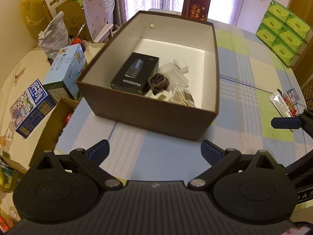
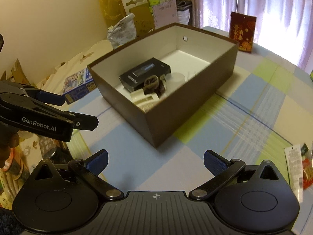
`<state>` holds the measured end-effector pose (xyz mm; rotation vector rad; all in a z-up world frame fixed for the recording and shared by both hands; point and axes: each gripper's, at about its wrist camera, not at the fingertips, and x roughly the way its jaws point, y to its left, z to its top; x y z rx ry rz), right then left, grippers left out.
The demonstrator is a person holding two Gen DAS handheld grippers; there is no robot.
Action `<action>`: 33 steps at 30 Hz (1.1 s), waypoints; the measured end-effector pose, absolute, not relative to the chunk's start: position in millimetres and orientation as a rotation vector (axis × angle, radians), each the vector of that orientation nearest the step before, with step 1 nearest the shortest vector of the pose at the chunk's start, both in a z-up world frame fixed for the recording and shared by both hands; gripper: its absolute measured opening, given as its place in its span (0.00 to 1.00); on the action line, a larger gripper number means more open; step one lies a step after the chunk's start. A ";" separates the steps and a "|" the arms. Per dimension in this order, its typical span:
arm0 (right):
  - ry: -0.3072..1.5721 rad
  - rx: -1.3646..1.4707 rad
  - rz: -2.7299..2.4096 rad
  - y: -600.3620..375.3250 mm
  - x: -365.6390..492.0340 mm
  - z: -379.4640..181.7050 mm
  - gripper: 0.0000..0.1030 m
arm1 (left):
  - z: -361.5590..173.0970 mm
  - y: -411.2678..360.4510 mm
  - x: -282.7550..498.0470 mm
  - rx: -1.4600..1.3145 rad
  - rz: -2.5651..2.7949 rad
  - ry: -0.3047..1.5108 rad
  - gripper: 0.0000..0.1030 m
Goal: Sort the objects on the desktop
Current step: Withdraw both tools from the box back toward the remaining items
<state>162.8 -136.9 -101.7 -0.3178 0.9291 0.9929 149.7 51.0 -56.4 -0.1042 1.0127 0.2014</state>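
A brown cardboard box (image 1: pixel 156 115) (image 2: pixel 187 109) with a white inside stands open on the checked tablecloth. In it lie a black product box (image 1: pixel 135 72) (image 2: pixel 144 72), a dark brown coil (image 1: pixel 158 80) (image 2: pixel 151 84), a translucent bottle (image 1: pixel 174 70) (image 2: pixel 177 79), white plastic pieces (image 2: pixel 144 98) and a pack of thin sticks (image 1: pixel 183 97). My left gripper (image 1: pixel 155 150) is open and empty, hovering in front of the box. My right gripper (image 2: pixel 155 161) is open and empty too, near the box's front corner. The left gripper's body (image 2: pixel 45 119) shows at the left of the right wrist view.
Small packets (image 1: pixel 285 101) (image 2: pixel 297 168) lie on the table at the right. A red card (image 1: pixel 196 7) (image 2: pixel 242 32) stands behind the box. Green tissue packs (image 1: pixel 283 35) stack at far right. Blue cartons (image 1: pixel 66 72) (image 2: pixel 78 86), bags and cardboard crowd the left side off the table.
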 end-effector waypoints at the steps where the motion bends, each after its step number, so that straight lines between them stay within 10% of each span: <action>1: 0.932 -0.320 0.990 -140.5 162.8 -102.3 0.98 | -57.8 47.7 149.5 -0.105 0.201 1.016 0.95; 33: 0.967 -0.070 0.505 -356.9 233.2 -104.6 0.98 | -96.1 -135.3 224.7 -0.017 -0.114 1.061 0.95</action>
